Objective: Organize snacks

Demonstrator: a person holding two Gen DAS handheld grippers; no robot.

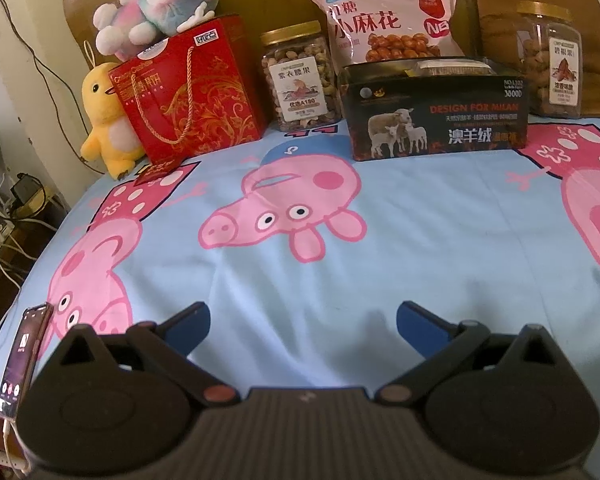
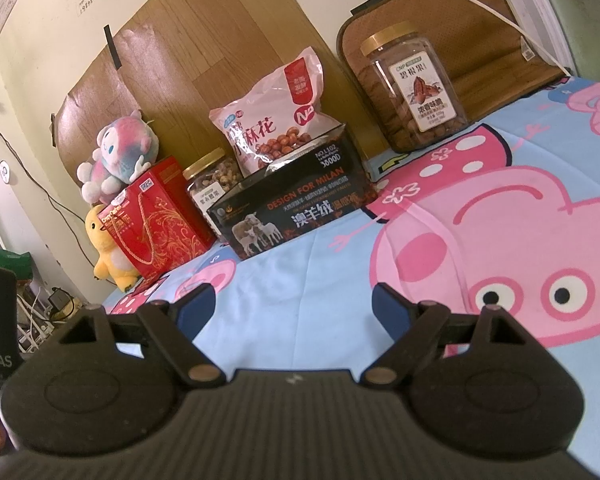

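Snacks stand in a row at the far edge of a bed. A red gift bag (image 1: 188, 88) (image 2: 160, 224) is at the left. A gold-lidded nut jar (image 1: 298, 76) (image 2: 210, 180) is beside it. A pink snack pouch (image 1: 388, 16) (image 2: 276, 124) leans behind an open black box (image 1: 436, 112) (image 2: 292, 212). A second nut jar (image 1: 550, 60) (image 2: 412, 88) stands at the right. My left gripper (image 1: 303, 320) is open and empty over the sheet, well short of the row. My right gripper (image 2: 292, 304) is open and empty, also short of the box.
The bed has a light blue cartoon-pig sheet (image 1: 420, 240) (image 2: 320, 264). A pink plush (image 1: 156, 4) sits on the red bag and a yellow plush (image 1: 104, 120) stands left of it. A phone (image 1: 22, 356) lies at the bed's near left edge. Cables (image 1: 4, 216) hang off the left side.
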